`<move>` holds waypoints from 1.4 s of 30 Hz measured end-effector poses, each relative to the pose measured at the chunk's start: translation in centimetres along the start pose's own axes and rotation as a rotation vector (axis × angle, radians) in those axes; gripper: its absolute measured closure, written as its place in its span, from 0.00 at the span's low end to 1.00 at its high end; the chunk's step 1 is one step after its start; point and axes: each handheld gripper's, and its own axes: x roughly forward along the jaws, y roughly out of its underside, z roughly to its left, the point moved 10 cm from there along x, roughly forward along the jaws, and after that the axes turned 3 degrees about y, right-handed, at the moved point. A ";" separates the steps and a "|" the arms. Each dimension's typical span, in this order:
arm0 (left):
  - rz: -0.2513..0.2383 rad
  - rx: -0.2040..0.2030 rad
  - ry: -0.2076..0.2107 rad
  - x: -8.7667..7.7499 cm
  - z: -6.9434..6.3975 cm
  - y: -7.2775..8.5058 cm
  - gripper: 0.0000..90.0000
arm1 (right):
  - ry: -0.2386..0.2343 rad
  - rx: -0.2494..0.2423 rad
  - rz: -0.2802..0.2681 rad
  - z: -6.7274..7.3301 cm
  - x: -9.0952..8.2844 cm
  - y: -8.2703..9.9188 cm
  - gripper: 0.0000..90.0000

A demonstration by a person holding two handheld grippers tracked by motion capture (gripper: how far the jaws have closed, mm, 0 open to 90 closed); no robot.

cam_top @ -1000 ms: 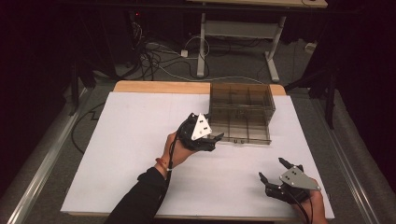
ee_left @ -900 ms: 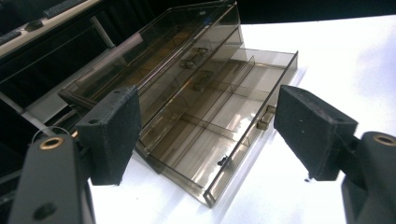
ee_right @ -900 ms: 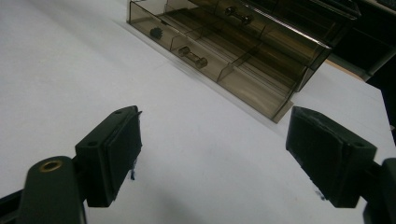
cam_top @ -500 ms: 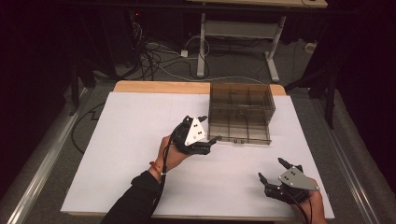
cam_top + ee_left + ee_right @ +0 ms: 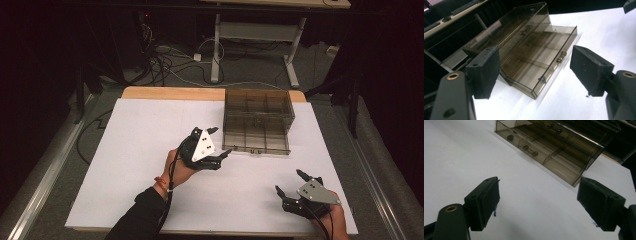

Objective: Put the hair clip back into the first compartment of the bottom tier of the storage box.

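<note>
Left tongs (image 5: 216, 142): jaws wide, empty, held above the worktop (image 5: 140, 150) just beside the smoky plastic drawer box (image 5: 257, 121). Right tongs (image 5: 290, 184): jaws wide, empty, near the front edge, well apart from the box.

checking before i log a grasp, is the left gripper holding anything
No, the left gripper has its jaws wide apart with nothing between them, and the smoky plastic drawer box sits beyond on the table.

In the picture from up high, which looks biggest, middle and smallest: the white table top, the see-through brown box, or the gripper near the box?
1. White table top, by far the biggest.
2. See-through brown box.
3. Left gripper, smallest, though it's raised nearer the camera.
</note>
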 end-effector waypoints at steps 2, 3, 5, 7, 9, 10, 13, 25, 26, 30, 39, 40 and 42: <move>0.000 0.001 -0.001 -0.3 -0.1 0.1 0.26 | 0.000 0.000 -0.004 0.0 0.0 -0.1 0.21; -0.001 0.002 -0.001 -0.4 -0.2 0.1 0.26 | 0.000 0.002 -0.005 0.0 0.0 -0.1 0.21; -0.003 0.001 0.001 -0.7 -0.3 0.2 0.26 | -0.002 0.005 -0.002 0.0 0.0 -0.1 0.21; -0.002 0.004 -0.001 -0.9 -0.3 0.4 0.26 | -0.005 0.004 -0.001 0.1 0.0 0.0 0.21; 0.003 0.000 -0.002 -1.1 -0.3 0.6 0.26 | -0.005 0.001 -0.001 0.1 0.0 -0.1 0.21; 0.002 -0.005 0.000 -1.1 -0.4 0.6 0.26 | -0.006 0.003 -0.002 0.1 0.0 -0.1 0.21; -0.002 -0.001 0.003 -1.4 -0.5 0.7 0.26 | -0.007 0.001 -0.002 0.2 -0.1 -0.1 0.21; 0.001 0.007 -0.008 -3.1 -0.7 1.5 0.26 | -0.020 -0.012 -0.010 0.9 -0.3 -0.6 0.21; 0.003 0.008 -0.008 -3.2 -0.8 1.6 0.26 | -0.022 -0.011 -0.011 0.9 -0.3 -0.6 0.21; 0.003 0.012 -0.013 -3.9 -0.9 1.9 0.26 | -0.024 -0.012 -0.012 1.0 -0.4 -0.6 0.21; 0.011 0.023 -0.021 -4.9 -1.2 2.4 0.26 | -0.028 -0.020 -0.013 1.3 -0.5 -0.7 0.21; 0.011 0.024 -0.022 -4.9 -1.2 2.4 0.26 | -0.030 -0.020 -0.013 1.3 -0.5 -0.8 0.21; 0.014 0.029 -0.026 -5.2 -1.3 2.5 0.26 | -0.031 -0.022 -0.015 1.4 -0.5 -0.8 0.21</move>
